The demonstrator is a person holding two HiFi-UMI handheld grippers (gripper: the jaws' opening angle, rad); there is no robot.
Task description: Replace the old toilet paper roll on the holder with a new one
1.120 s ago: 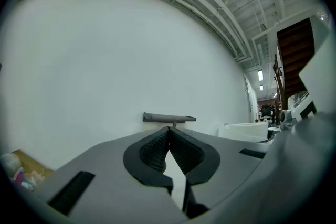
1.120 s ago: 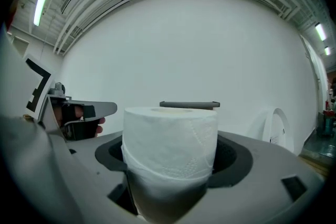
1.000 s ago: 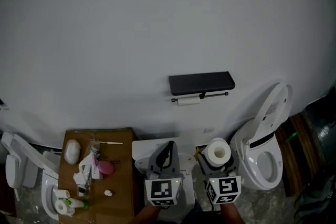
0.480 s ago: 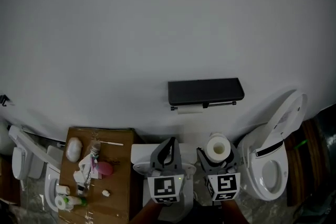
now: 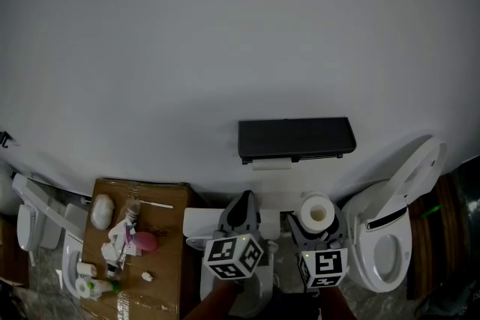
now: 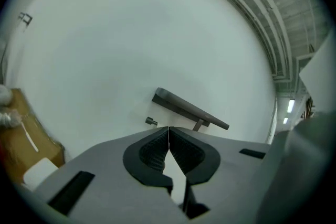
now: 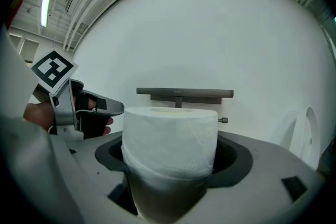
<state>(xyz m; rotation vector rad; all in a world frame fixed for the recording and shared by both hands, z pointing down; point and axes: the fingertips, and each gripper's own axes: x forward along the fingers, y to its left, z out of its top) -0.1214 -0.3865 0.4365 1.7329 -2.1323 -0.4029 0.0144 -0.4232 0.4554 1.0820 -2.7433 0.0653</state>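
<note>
Left fingers (image 6: 152, 152) shut on nothing; right fingers (image 7: 233, 157) clamped round new roll (image 7: 170, 139), lower centre of head view. Moved in toward wall holder (image 5: 296, 137), now larger and lower in frame; left gripper (image 5: 244, 198) rolled. Leaves old roll (image 5: 271, 162) under holder: removal not begun, likely next.

No lettering, brand or number can be read anywhere.

A white toilet (image 5: 386, 257) stands at the right, its lid (image 5: 415, 170) raised. At the left, a brown cardboard counter (image 5: 171, 266) carries a pink item (image 5: 145, 241), a white oval lump (image 5: 102, 211) and small toiletries. Another toilet (image 5: 34, 225) sits further left.
</note>
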